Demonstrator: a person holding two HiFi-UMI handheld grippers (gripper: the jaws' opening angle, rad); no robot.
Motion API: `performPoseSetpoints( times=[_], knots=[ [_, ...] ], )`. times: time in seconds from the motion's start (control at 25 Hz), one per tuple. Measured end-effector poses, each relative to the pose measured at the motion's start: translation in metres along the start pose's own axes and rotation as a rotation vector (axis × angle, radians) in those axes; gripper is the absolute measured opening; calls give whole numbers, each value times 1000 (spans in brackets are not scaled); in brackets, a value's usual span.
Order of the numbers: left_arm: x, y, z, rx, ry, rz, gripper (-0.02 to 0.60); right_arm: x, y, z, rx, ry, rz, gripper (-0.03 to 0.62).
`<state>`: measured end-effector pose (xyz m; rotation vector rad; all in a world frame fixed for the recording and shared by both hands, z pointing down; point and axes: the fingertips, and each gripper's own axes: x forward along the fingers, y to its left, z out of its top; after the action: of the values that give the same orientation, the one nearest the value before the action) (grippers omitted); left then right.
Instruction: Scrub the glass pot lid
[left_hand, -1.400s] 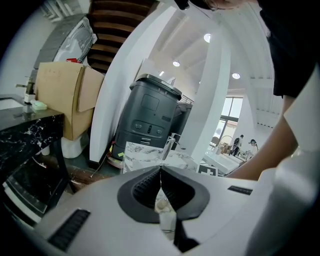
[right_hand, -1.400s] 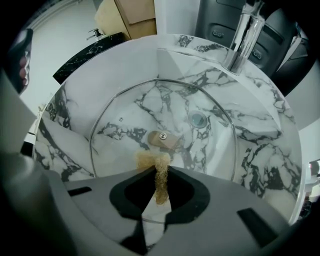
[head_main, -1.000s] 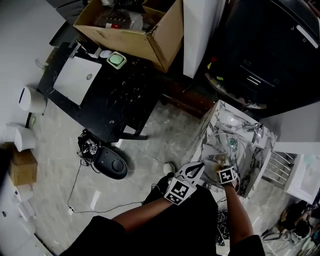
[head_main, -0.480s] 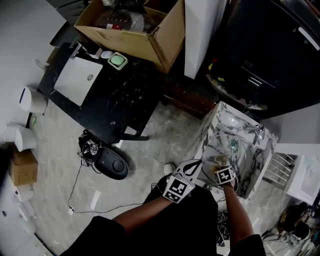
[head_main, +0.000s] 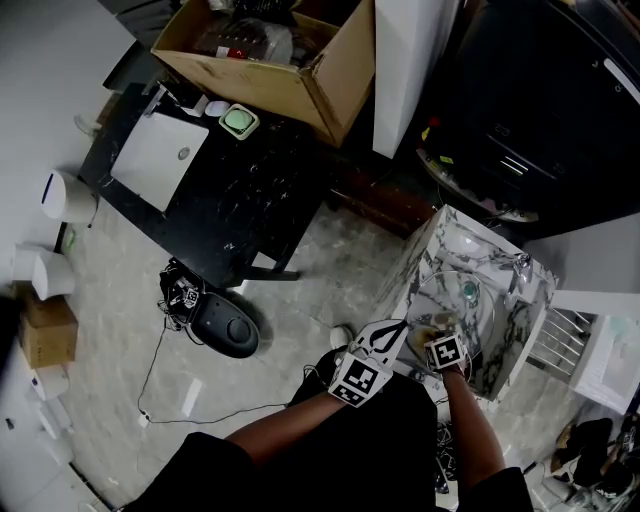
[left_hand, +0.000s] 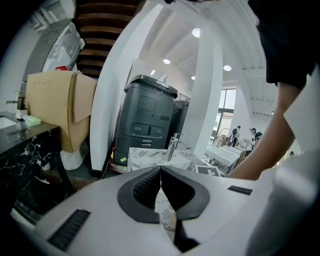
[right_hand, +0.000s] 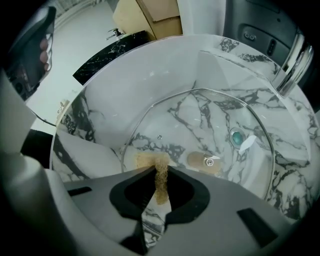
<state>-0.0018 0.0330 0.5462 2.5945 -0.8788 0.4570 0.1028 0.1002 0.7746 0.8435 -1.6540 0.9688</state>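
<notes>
The round clear glass pot lid (right_hand: 207, 131) lies in the white grey-veined marble sink (right_hand: 125, 75). Only the right gripper view shows the right gripper (right_hand: 161, 170) pinching a tan scrubbing pad (right_hand: 160, 179) against the lid's near rim. The left gripper view shows the left gripper (left_hand: 161, 169) with its jaws pressed together and empty. The head view places it just beside the sink.

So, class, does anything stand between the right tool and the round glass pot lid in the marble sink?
Only the tan scrubbing pad that the right tool pinches; it seems to rest on the round glass pot lid near its rim. Nothing else visible intervenes.
</notes>
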Motion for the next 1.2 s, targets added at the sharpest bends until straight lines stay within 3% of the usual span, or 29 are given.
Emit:
performPoseSetpoints(
  times=[0.68, 1.2],
  knots=[
    [1, 4, -3, -53, 5, 85, 15, 5, 10, 18, -53, -44, 50, 63],
    [3, -5, -14, -88, 25, 161, 15, 9, 11, 32, -114, -104, 146, 63]
  ],
)
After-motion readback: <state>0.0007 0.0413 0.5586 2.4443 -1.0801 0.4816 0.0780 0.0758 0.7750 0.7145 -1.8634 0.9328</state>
